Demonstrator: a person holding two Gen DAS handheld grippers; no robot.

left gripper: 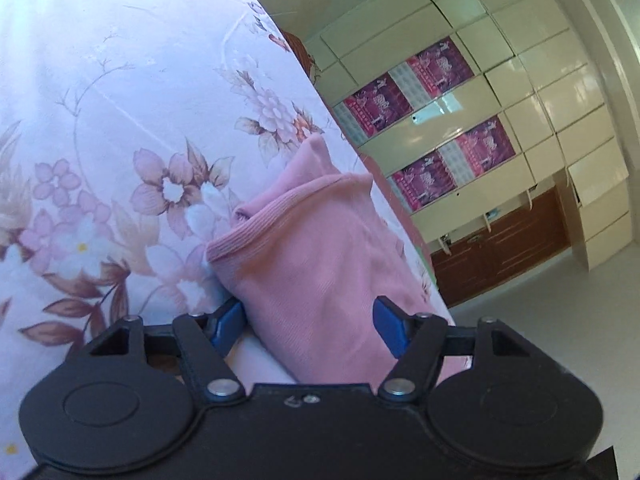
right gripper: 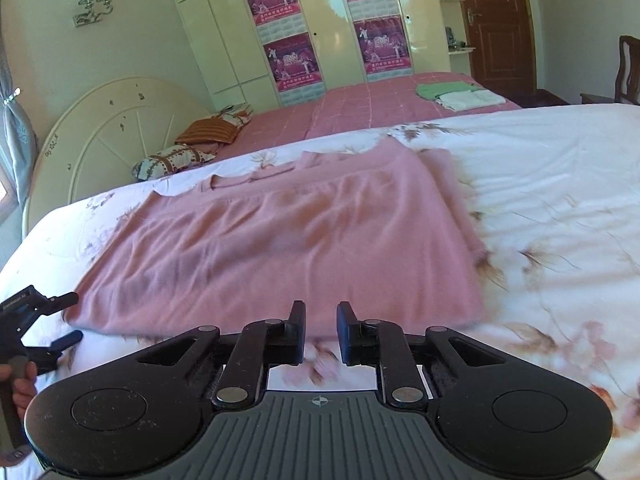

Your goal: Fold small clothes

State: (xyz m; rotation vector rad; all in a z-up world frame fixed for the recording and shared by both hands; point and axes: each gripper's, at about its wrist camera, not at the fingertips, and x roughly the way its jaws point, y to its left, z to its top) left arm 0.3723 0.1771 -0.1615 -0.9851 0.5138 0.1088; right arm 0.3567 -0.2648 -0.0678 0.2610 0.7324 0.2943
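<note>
- Pink top (right gripper: 276, 240) is lying flat on the floral bed cover (right gripper: 560, 200), partly folded: one side is doubled back over the body, making a long band. Collar (left gripper: 256, 224) end is sitting toward the headboard (right gripper: 100, 140) side of the bed; hem end toward the opposite side.
- Long axis is running across the right-wrist view, left-low to right-high, roughly along the near edge of the bed cover.
- Step in hand, by my read: mid-fold. Lengthwise fold looks done; the crosswise fold hasn't begun.
- Left tool (left gripper: 310, 326) is sitting at the collar-end corner w/ jaws spread, a wad of pink cloth between the blue pads (left gripper: 230, 322). One pad is touching the cloth; the other seems clear, so no real pinch yet.
- Right tool (right gripper: 321, 332) is hovering just off the near long edge, jaws nearly together w/ a narrow gap, nothing in them, only bed cover below.
- Next move prob. calls for the left tool to clamp thru both layers, the right tool to take the matching corner, then both carrying that end over toward the other end w/o dragging the fold loose.
- Farther out: folded green and white clothes (right gripper: 460, 94) are resting on the pink checked sheet (right gripper: 360, 108), in front of the wardrobe (right gripper: 320, 20).
</note>
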